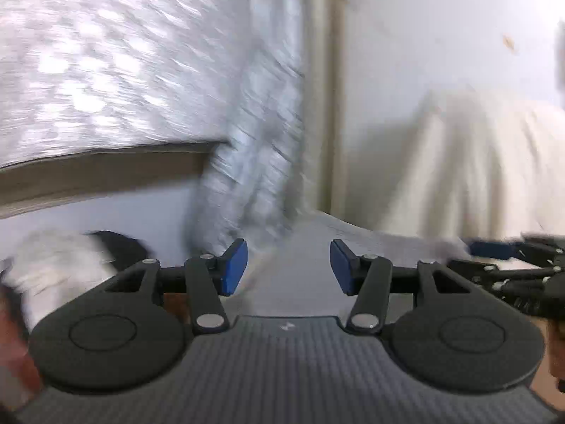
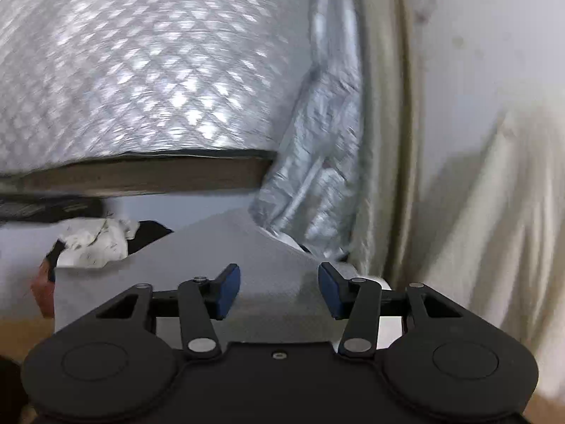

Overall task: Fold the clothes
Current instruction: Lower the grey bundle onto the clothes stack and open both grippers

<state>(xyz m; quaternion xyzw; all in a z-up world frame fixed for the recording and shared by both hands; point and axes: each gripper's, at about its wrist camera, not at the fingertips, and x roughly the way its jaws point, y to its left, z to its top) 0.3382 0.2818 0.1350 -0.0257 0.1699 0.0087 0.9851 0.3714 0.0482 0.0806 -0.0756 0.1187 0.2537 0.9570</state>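
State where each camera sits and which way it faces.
Left wrist: on the left gripper, looking forward over its open blue pads at grey cloth; the right gripper shows at right edge.
Right wrist: on the right gripper, open, above the same grey cloth.
Shared: quilted mattress, wooden ledge, cream curtain.

Ahead of the right gripper point(image 2: 279, 291), whose jaws stand apart, grey cloth point(image 2: 219, 258) fills the near ground. At 12 o'clock a quilted silver cover point(image 2: 148, 70) walls off the way; at 3 o'clock a cream curtain point(image 2: 494, 194) hangs close. At 9 o'clock crumpled white fabric point(image 2: 95, 243) lies near.
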